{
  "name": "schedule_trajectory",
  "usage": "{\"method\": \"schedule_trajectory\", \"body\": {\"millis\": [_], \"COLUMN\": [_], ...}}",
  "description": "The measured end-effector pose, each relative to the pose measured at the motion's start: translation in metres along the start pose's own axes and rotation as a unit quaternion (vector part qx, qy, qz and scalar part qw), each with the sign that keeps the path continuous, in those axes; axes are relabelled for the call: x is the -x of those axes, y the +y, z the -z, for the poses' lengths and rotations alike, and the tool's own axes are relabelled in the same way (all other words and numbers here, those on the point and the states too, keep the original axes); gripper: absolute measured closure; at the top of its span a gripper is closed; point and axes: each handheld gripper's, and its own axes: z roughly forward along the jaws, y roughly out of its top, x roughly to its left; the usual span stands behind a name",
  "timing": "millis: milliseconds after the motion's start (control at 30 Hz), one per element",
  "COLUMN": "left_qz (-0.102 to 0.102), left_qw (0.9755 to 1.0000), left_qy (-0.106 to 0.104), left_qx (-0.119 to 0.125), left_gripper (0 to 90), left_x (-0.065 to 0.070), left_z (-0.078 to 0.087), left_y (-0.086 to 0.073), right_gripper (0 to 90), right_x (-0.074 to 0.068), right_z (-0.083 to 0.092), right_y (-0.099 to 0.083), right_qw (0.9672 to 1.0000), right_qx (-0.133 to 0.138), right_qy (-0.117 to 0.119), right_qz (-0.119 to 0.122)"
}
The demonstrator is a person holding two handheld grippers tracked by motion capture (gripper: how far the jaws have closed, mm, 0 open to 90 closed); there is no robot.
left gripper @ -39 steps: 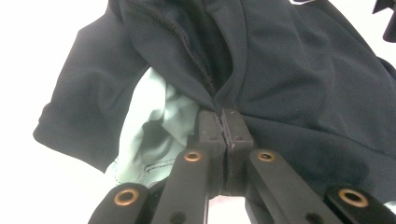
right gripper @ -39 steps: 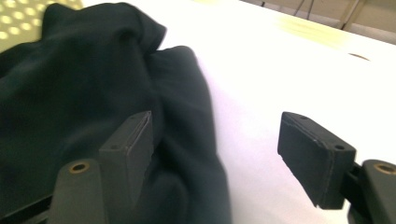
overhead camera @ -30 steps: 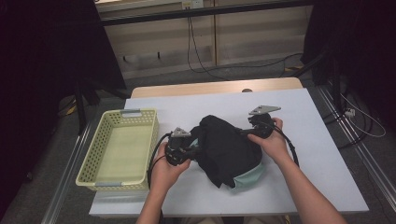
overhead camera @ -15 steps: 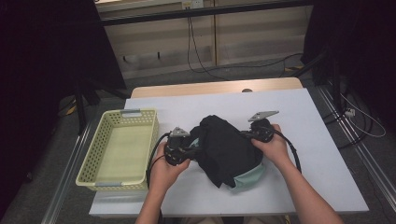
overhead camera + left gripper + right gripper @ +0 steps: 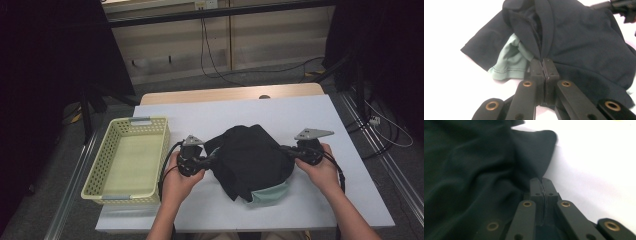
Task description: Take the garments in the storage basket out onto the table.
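A black garment [image 5: 250, 160] with a mint green inner layer [image 5: 267, 195] lies bunched in the middle of the white table [image 5: 300, 115]. My left gripper [image 5: 212, 157] is at its left side, shut on a fold of the black cloth [image 5: 579, 37]. In the left gripper view the closed jaws [image 5: 543, 60] pinch that fold beside the mint green layer [image 5: 511, 62]. My right gripper [image 5: 285, 149] is at the garment's right side. Its jaws [image 5: 541, 180] are shut on the edge of the black cloth [image 5: 474, 170].
A pale yellow mesh basket [image 5: 150, 121] stands empty at the table's left. Bare white tabletop lies behind and to the right of the garment. The table's front edge is close under the person's forearms.
The right gripper has closed on the garment's right edge and moved to the right, drawing the cloth wider. The left gripper has kept still, shut on the left side.
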Motion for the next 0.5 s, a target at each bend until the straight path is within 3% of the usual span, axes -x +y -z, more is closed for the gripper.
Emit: {"method": "schedule_trajectory", "body": {"millis": [333, 500], "left_qz": [0.005, 0.009], "left_qw": [0.9997, 0.9991], "left_qy": [0.018, 0.034], "left_qx": [0.018, 0.024], "left_gripper": [89.1, 89.1], "left_x": [-0.005, -0.009], "left_z": [0.008, 0.009], "left_y": [0.004, 0.004], "right_gripper": [89.5, 89.4], "right_x": [-0.028, -0.045], "right_z": [0.024, 0.028], "right_y": [-0.020, -0.026], "right_qw": [0.9978, 0.9921], "right_qx": [-0.009, -0.019], "right_qy": [0.062, 0.120], "right_qz": [0.021, 0.030]}}
